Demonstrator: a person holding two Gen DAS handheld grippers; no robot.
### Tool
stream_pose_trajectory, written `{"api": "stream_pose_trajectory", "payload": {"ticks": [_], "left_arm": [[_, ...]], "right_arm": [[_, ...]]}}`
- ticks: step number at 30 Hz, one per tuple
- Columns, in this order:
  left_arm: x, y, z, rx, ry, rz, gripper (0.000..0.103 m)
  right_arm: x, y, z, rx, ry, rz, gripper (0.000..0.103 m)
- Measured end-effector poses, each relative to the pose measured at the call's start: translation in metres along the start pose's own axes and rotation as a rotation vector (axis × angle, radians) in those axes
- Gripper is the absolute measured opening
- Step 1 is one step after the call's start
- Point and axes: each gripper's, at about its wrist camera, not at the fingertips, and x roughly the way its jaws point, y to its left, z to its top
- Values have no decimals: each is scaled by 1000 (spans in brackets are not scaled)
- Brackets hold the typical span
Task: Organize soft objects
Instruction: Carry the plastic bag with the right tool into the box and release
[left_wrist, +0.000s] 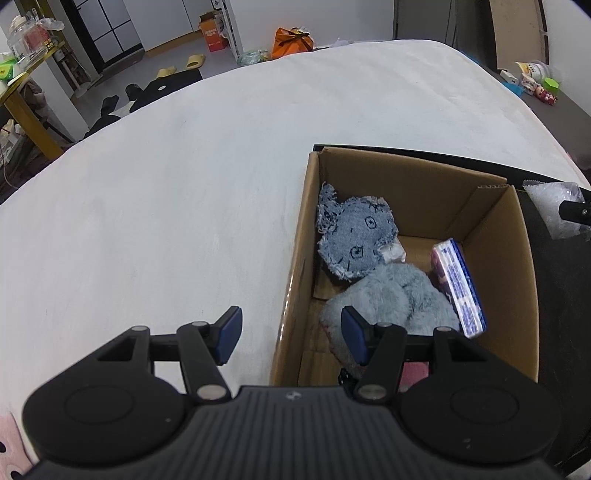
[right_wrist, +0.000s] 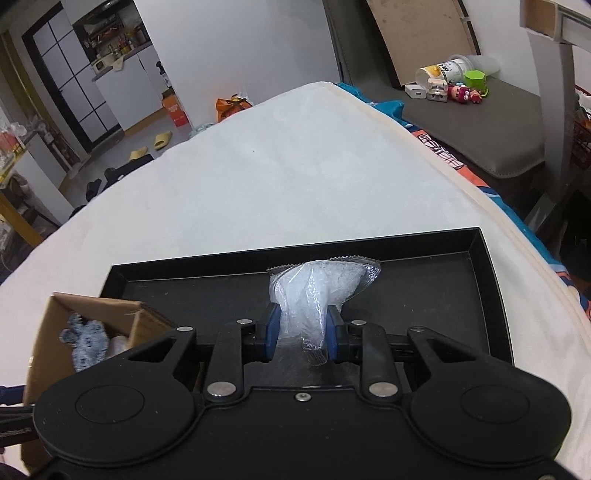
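- Left wrist view: cardboard box (left_wrist: 495, 236) sits on the white bedspread (left_wrist: 184, 184), ahead and right of the left gripper (left_wrist: 291, 334); jaws stand apart with nothing between them; one blue pad hangs over the cloth, the other over the box's near corner; inside lie a blue denim plush (left_wrist: 354, 236), a grey fluffy toy (left_wrist: 391, 295) and a tissue packet (left_wrist: 460, 288) leaning on the right wall
- Same view: clear plastic pouch (left_wrist: 550, 206) shows at the right edge, beyond the box's right wall, over the black tray (left_wrist: 554, 295)
- Right wrist view: right gripper (right_wrist: 303, 334) is clenched on the pouch (right_wrist: 317, 291); both pads pinch its near end; its long axis runs straight ahead from the jaws, serrated seal farthest
- Same view: box (right_wrist: 55, 317) lies low left of the claw; judged next move is a leftward carry over its rim; right hand holds the load, left hand is nearer the box
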Motion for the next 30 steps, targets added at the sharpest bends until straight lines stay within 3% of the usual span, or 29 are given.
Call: {"api": "stream_pose_trajectory", "payload": {"ticks": [13,30], "left_arm": [[-4,6,-12,-30,14,-47,58],[-7,29,-31,-80,21,-145,54]], "right_arm": [[-35,26,0,-21,-17,41,25],[-65,89,-6,-116,-26,149,25]]}}
